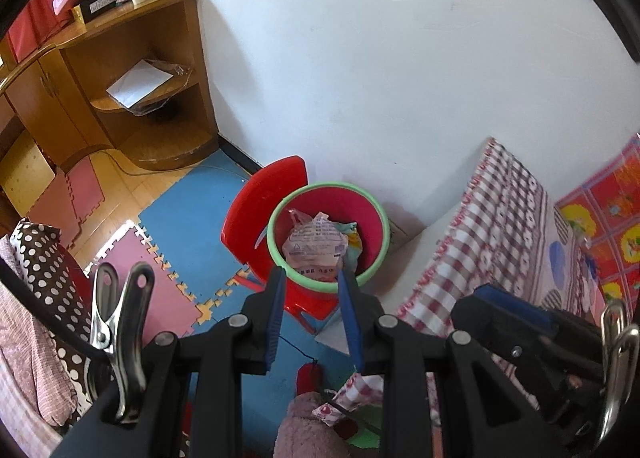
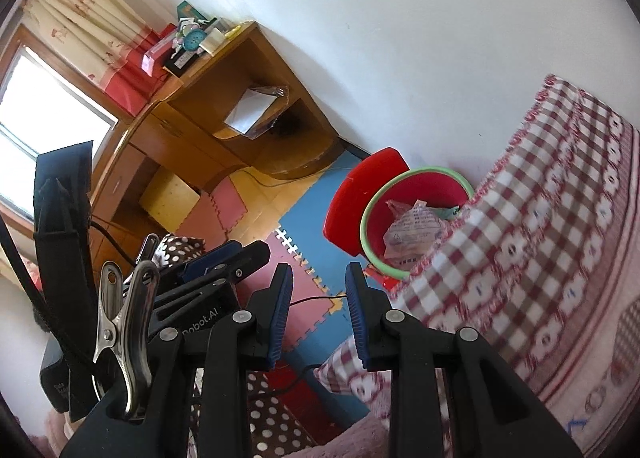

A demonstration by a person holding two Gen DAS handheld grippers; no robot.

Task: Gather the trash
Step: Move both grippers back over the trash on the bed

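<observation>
Sitting against the white wall [image 1: 400, 58] on blue and pink foam floor tiles [image 1: 188, 214], a red trash bucket [image 1: 372, 218] with a pale green rim holds crumpled printed wrappers [image 1: 316, 246] and a bit of teal packaging, piled loosely well below the rim. A red plastic chair [image 1: 256, 210] stands touching the bucket's left side, and a bed under a red-and-white checked cover [image 1: 500, 210] lies just to its right; in the right wrist view that cover hides the bucket's near right edge. The wooden corner shelf unit [image 1: 132, 70] keeps a white sheet in a clear sleeve [image 1: 140, 82] on its middle shelf and a turquoise clock among boxes on top, too small to read. The left gripper [image 1: 312, 306] and the right gripper [image 2: 320, 306] both hang in the air above the floor, jaws parted a little with nothing between the blue pads. Low in the left wrist view, a pinkish fuzzy thing is cut off by the frame.
</observation>
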